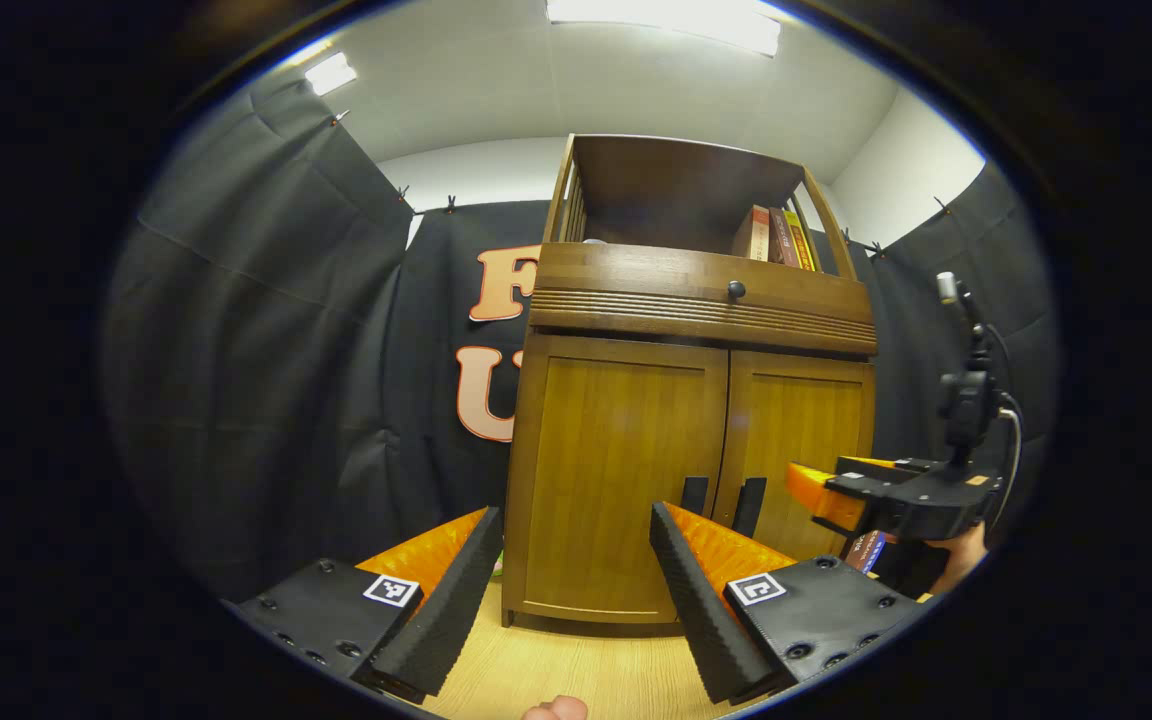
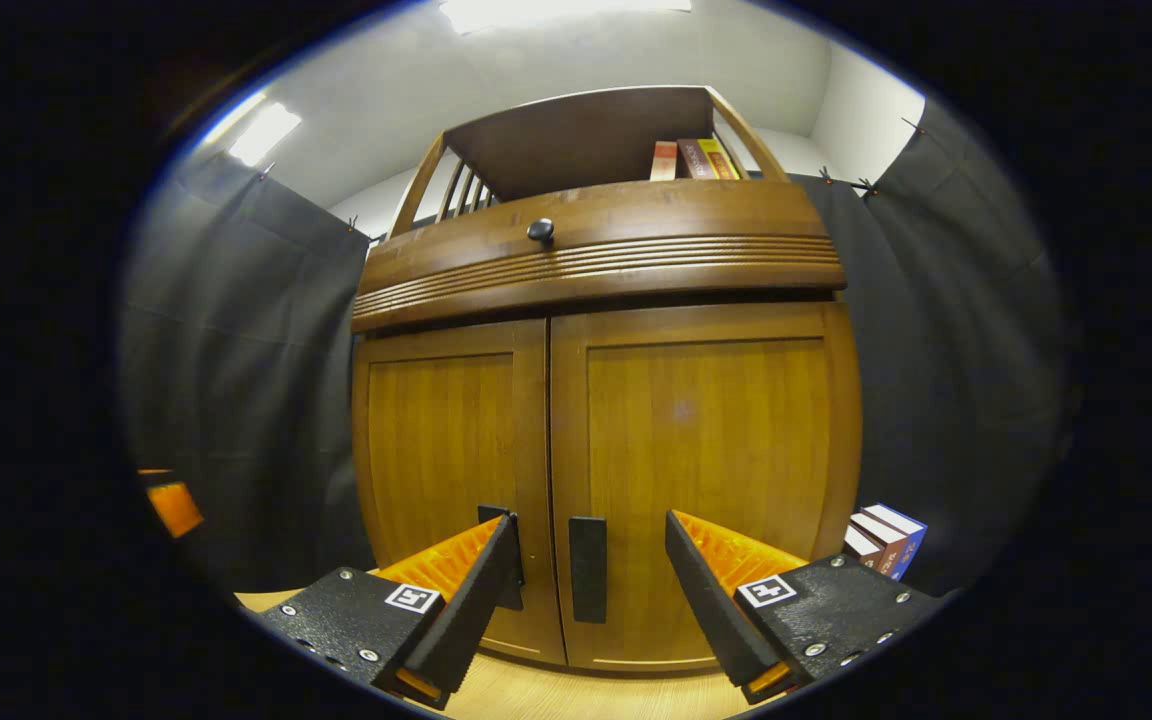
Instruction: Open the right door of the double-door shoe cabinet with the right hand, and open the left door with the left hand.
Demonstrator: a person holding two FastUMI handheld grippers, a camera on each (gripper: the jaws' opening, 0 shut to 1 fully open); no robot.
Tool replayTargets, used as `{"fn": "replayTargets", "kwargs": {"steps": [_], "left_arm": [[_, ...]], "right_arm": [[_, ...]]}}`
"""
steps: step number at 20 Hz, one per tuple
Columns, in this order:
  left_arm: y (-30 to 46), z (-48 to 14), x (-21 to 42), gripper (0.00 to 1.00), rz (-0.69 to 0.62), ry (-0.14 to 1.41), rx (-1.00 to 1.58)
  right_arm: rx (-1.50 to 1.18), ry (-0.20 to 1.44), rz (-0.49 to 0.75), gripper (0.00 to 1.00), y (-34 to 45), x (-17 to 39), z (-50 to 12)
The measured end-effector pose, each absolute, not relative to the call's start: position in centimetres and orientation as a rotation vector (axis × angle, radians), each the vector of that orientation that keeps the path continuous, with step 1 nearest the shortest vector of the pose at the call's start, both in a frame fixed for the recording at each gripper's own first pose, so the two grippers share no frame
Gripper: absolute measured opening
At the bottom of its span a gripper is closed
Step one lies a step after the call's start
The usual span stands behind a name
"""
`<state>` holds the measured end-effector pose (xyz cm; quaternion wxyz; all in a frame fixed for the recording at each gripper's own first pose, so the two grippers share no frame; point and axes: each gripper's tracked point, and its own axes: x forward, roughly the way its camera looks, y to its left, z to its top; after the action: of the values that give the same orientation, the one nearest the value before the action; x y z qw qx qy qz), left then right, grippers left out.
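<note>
Left gripper (image 1: 576, 560) hanging back from cabinet (image 1: 691, 400), fingers apart, empty, facing left door (image 1: 616, 470) as if waiting turn; both doors closed; left handle (image 1: 694, 495) near centre seam; right handle (image 2: 588, 568) lying between right gripper (image 2: 591, 575) fingers, apart, not touching, likely lining up for pull on right door (image 2: 701, 470); books (image 2: 884, 540) standing beside cabinet

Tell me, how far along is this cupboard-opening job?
Nothing looks done yet: both brown wooden doors of the shoe cabinet sit shut. In hand: the right gripper, open, points at the right door's black bar handle without touching it. The left gripper, also open, hangs farther back, facing the left door. Left to do: grasp each handle and pull both doors open.
</note>
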<state>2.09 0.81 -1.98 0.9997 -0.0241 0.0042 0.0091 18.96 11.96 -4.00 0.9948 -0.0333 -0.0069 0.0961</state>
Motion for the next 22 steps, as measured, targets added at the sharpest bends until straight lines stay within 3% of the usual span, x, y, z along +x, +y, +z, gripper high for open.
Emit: {"fn": "replayTargets", "kwargs": {"steps": [6,13,16,17,18,19,20,22], "left_arm": [[3.9,-2.0,1.5,0.94,0.078,0.008,-0.038],[6.2,-2.5,1.6,0.95,0.110,0.020,-0.026],[6.7,-2.5,1.9,0.95,0.116,0.016,-0.009],[6.9,-2.5,2.0,0.95,0.119,0.015,-0.005],[7.1,-2.5,2.2,0.95,0.123,0.015,-0.004],[7.2,-2.7,2.4,0.95,0.124,0.018,-0.004],[7.3,-2.9,2.5,0.95,0.126,0.021,-0.005],[7.3,-3.0,2.8,0.95,0.127,0.025,-0.013]], "right_arm": [[-0.128,0.070,0.115,0.93,12.2,24.2,-9.8],[-0.085,0.115,0.003,0.94,10.2,26.7,-12.0],[-0.077,0.115,0.028,0.93,10.3,27.3,-12.0],[-0.077,0.119,0.031,1.00,10.3,27.6,-12.2],[-0.083,0.113,0.027,0.93,10.3,27.2,-12.1],[-0.095,0.112,0.029,1.00,10.4,27.6,-12.1],[-0.108,0.105,0.030,1.00,10.5,27.5,-11.9],[-0.120,0.099,0.034,0.91,10.7,27.7,-11.8]]}}
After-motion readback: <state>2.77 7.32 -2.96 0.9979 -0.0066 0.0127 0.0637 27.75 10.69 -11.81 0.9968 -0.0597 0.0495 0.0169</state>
